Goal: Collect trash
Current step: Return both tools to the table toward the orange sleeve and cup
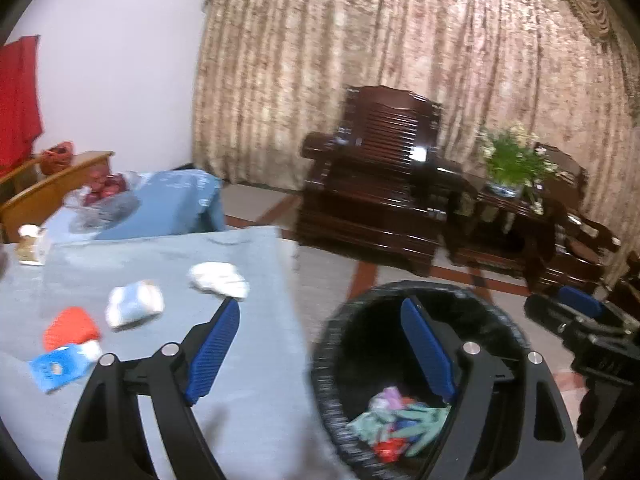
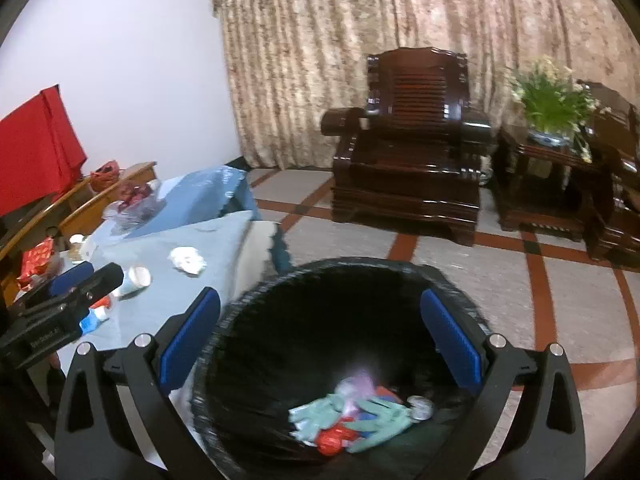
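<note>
Dark armchair (carved), beige curtain, tiled floor.

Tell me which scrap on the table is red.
The red scrap, at the left beside the blue-and-white wrapper. The cup and crumpled tissue farther right are pale.

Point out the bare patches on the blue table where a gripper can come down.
Free: table strip between the left gripper and its bin-side edge, and the stretch behind the tissue. Crowded: near-left cluster of cup, red piece and blue packet.
</note>
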{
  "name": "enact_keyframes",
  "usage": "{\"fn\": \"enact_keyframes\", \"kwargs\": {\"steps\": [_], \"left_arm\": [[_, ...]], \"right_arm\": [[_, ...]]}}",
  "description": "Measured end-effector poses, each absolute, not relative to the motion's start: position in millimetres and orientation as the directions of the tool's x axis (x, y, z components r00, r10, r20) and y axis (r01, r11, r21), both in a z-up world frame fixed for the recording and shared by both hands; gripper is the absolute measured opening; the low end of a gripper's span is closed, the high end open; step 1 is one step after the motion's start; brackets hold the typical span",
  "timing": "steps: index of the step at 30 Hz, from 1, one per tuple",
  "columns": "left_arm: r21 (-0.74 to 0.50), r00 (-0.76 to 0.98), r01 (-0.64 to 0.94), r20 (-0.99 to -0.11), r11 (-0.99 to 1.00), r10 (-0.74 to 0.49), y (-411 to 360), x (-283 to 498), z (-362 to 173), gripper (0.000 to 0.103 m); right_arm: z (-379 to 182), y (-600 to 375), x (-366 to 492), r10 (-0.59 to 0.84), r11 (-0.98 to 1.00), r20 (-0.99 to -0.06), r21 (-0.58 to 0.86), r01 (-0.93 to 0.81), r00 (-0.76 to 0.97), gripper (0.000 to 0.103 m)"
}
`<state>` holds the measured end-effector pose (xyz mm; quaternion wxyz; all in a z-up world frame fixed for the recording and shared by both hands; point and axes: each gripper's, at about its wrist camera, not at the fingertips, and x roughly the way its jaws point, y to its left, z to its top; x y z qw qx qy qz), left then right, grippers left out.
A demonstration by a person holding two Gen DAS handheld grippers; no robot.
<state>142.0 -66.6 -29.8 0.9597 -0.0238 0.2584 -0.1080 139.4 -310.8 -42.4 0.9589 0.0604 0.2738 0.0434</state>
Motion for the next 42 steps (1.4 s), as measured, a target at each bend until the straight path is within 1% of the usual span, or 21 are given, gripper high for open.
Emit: {"fn": "enact_keyframes", "kwargs": {"steps": [7,12,20,33,42], "left_arm": [[-0.067,0.866,0.047,-0.494,0.997,-0.074,13,134,-41,0.082],[-0.048,0.868,-0.055,-0.497,0.997,0.024,62,129,-51,0.082],[-0.022,0.845,-0.184,-0.514,0.983,0.147,133,133,-68,0.082],[-0.028,0.79,-0.31,-0.563,0.95,0.241,217,171,-96,0.081],[-0.046,0.761,-0.344,-0.599,0.938,0.25,250,183,-116,0.081]], "right_arm": [[-35,-237,155,0.201,0.98,-0.506,0.11,-0.168,0.839,0.098],[-40,-178,166,0.274,0.96,-0.504,0.1,-0.26,0.819,0.098],[-60,-103,196,0.329,0.939,-0.537,0.094,-0.332,0.777,0.098],[-98,-2,265,0.373,0.908,-0.594,0.076,-0.412,0.713,0.098],[-129,60,297,0.369,0.892,-0.649,0.045,-0.45,0.666,0.097]]}}
